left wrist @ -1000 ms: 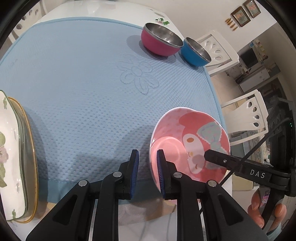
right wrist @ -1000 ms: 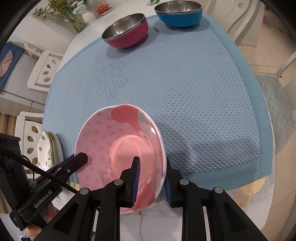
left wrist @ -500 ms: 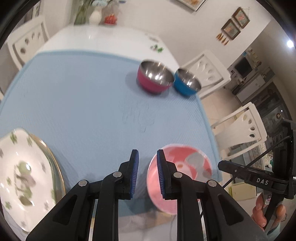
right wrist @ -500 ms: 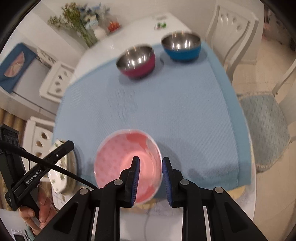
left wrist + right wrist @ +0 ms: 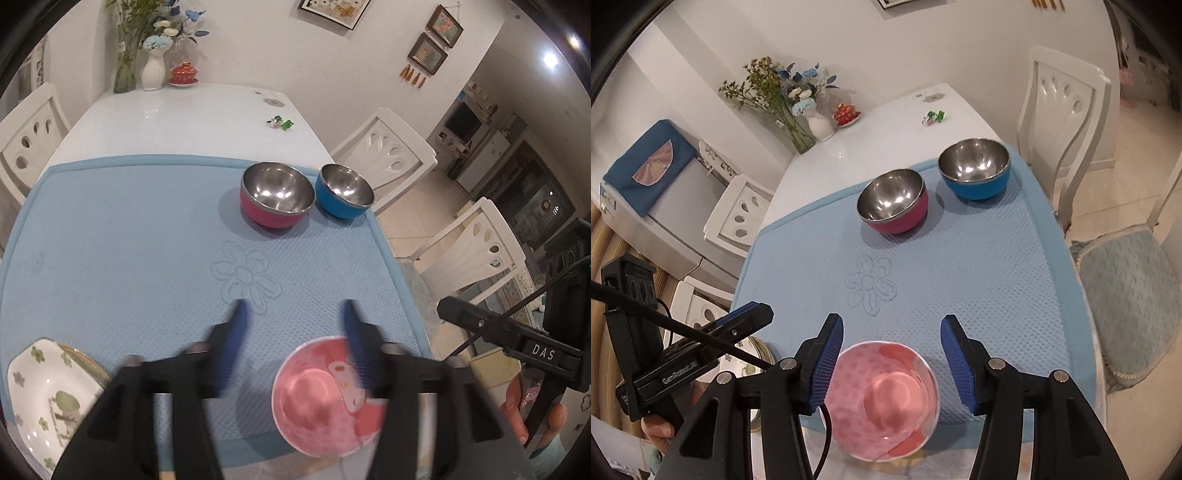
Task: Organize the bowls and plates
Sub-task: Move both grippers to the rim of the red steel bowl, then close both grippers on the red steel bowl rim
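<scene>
A: While both tools are held above the near edge of the blue mat (image 5: pixel 997 266), how are they set?

B: The right gripper (image 5: pixel 892 326) is spread wide with nothing held; the left gripper (image 5: pixel 293 314) is likewise parted and empty, though blurred. The pink cartoon bowl (image 5: pixel 882 402) is seen resting on the mat below them, at its near edge.

A: What is judged done, and what is left?

B: The pink bowl appears set down. The floral plates (image 5: pixel 48 398) are stacked at the mat's near-left corner. The pink steel bowl (image 5: pixel 894 203) and blue steel bowl (image 5: pixel 975 173) stand side by side at the far end, so nesting is probably left.

A: And the count?

B: Three bowls are counted. Two plates at least are made out; the stack is partly cropped.
</scene>
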Demonstrator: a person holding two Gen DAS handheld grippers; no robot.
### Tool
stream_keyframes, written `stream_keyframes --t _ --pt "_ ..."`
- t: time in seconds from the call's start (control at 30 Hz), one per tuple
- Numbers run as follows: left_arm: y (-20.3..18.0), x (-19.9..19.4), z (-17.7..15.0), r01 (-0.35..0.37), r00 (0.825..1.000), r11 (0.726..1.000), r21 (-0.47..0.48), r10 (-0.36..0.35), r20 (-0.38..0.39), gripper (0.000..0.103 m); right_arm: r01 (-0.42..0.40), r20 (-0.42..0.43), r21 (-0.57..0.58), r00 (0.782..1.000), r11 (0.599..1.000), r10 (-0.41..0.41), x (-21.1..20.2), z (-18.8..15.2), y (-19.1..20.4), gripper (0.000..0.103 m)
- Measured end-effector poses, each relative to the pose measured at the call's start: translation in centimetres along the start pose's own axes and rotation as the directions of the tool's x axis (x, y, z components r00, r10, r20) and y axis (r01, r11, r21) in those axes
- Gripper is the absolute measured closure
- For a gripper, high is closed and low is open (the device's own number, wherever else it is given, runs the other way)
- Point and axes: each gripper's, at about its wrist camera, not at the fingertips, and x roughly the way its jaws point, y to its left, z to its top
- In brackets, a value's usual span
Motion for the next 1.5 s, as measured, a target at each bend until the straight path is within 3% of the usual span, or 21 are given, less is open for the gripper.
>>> stream_keyframes --t 0.07,0.43,0.63,0.97,1.27,1.5 --pt "0.3 0.0 0.5 -0.002 1.000 1.000 -0.005 0.002 0.030 0.041 -0.015 -0.003 0.000 1.000 1.000 0.015 0.3 0.5 -0.3 0.050" --pt "2.9 5.4 7.6 -0.019 0.999 0.999 -0.027 0.020 0.028 0.041 -0.008 -0.039 0.040 0.999 0.999 0.010 5.6 6.1 -2.0 0.050" --pt "4.1 10.5 10.6 -0.038 0.999 0.999 -0.018 0.038 -0.024 0.041 0.015 -0.110 0.090 0.994 0.996 -0.005 10.5 8.8 -4.2 0.050" --pt "7.2 16.9 12.6 -0.017 0.993 0.994 -0.104 0.005 -0.118 0.043 0.017 -0.161 0.140 0.987 0.990 0.006 17.2 12.6 -5.9 0.050" --pt "7.5 20.1 13.0 -0.016 0.987 0.997 -0.077 0.003 -0.163 0.045 0.008 -0.187 0.137 0.982 0.990 0.018 21.0 13.9 -6.0 0.050" --pt "7.6 22.2 13.0 -0.009 0.979 0.997 -0.071 -0.005 -0.204 0.064 0.024 -0.196 0.122 0.981 0.992 0.000 22.7 14.2 -5.7 0.052"
